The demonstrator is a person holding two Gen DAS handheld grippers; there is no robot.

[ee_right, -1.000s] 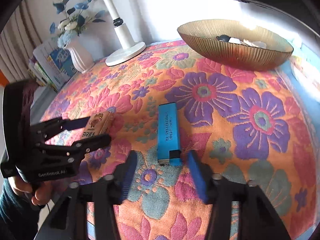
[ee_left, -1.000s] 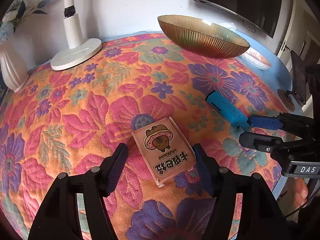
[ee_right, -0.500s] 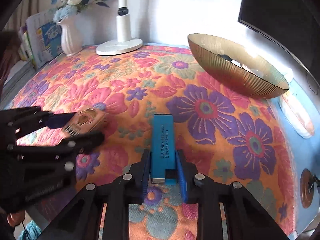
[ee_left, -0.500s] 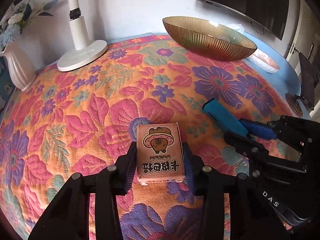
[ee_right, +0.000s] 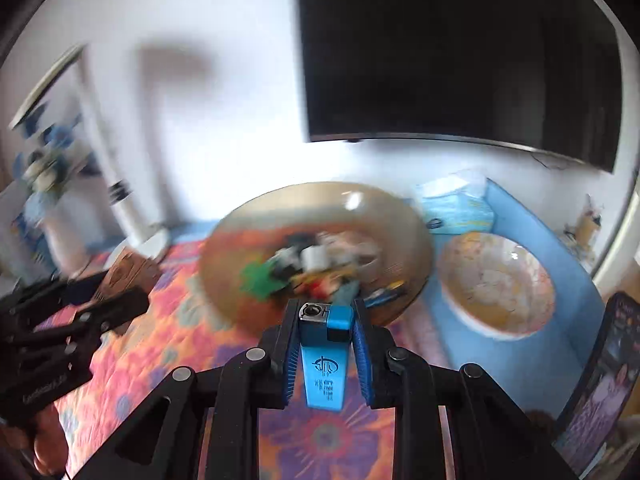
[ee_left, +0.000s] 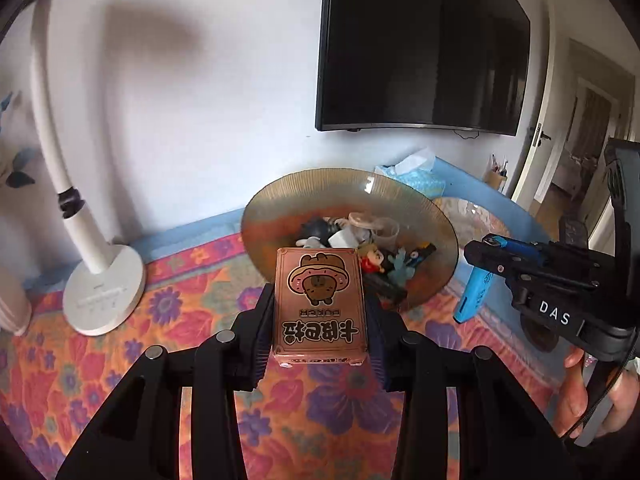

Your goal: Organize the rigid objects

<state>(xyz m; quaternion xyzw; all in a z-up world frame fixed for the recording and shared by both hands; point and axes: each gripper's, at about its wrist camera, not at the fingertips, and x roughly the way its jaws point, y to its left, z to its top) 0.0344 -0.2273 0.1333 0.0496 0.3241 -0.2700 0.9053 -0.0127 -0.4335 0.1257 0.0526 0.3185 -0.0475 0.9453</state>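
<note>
The left gripper (ee_left: pixel 320 320) is clamped across the long sides of a rigid, light card box (ee_left: pixel 319 304), held above the floral tablecloth (ee_left: pixel 120 360) before the amber glass bowl (ee_left: pixel 280 208). The right gripper (ee_right: pixel 323 354) pinches a slick blue lighter (ee_right: pixel 324 360). Only the right view shows a 2nd, pale bowl (ee_right: pixel 496 284).

Daylit, bright; glare on white wall (ee_right: pixel 240 80); soft lamp shadow (ee_left: pixel 152 36); right wrist view motion-blurred; fisheye bending, dark vignetted corners
</note>
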